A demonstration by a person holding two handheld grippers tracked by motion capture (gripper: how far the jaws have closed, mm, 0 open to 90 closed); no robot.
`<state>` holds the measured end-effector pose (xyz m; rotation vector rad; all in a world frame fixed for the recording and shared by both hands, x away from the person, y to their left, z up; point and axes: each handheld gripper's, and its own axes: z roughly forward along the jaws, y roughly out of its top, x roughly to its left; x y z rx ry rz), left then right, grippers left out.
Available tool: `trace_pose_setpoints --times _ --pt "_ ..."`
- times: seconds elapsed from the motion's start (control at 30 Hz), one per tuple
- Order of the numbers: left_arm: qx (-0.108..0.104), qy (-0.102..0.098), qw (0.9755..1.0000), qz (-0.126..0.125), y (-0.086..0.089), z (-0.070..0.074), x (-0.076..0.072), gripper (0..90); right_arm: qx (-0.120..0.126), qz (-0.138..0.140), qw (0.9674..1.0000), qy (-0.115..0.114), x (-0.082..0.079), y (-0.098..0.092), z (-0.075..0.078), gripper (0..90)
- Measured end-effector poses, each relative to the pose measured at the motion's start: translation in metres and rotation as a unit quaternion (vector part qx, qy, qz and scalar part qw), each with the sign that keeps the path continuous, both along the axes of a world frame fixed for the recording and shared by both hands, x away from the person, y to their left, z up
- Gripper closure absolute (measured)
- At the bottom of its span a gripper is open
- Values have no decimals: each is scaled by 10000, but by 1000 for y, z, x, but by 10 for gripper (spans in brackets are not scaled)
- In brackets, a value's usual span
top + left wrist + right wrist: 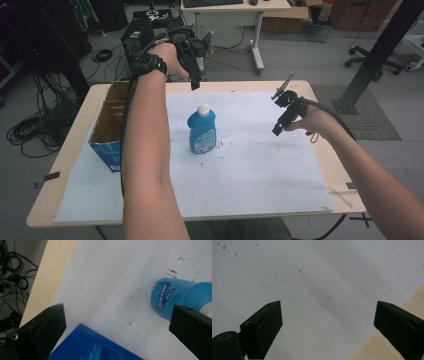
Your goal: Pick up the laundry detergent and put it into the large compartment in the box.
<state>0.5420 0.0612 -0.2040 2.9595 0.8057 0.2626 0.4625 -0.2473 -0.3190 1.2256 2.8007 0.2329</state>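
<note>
1. A blue plastic bottle with a white cap (202, 131) stands upright near the middle of the table, on a large white paper sheet (250, 170). Its body is smooth, flattened and rounded at the shoulders, with a printed label on the front. In the left gripper view the bottle (175, 296) appears at the right side, lying across the picture because the camera is turned.
2. The paper sheet is matte, with small dark specks and scratches near the bottle. Under it is a light wooden table (75, 145), of which a bare strip shows along every edge.
3. An open cardboard box with blue printed sides (107, 135) sits at the left edge of the table, well apart from the bottle. Its inside is plain brown.
4. The left gripper (192, 75), black and angular, hangs over the far edge of the paper, beyond the bottle and a little to its left. Its jaws stand wide apart and hold nothing; the blue box (95, 347) and the bottle show between them below.
5. The right gripper (282, 120) hovers over the right part of the sheet, well to the right of the bottle. Its jaws are also spread wide and empty, with bare paper (324, 290) and a corner of wood under them.
6. Between the bottle and the right gripper the paper is free, and the near half of the sheet too.
</note>
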Motion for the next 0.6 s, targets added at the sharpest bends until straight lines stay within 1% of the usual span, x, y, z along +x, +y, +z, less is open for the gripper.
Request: trace_pose_setpoints --times 0.1,0.23,0.37,0.43,0.6 --pt "23 43 10000 5 0 0 -1 13 -7 -9 10000 -8 1 0 0 81" --pt "13 26 10000 -39 -1 1 -3 13 5 -53 10000 -1 1 0 0 81" --pt "4 70 10000 -34 -1 2 -4 14 2 -63 10000 -7 1 0 0 81" --pt "13 64 10000 -41 -2 2 -5 14 21 -51 10000 -12 0 0 1 81" --pt "31 31 10000 -73 -4 3 -9 14 -23 -11 10000 -19 -1 1 0 81"
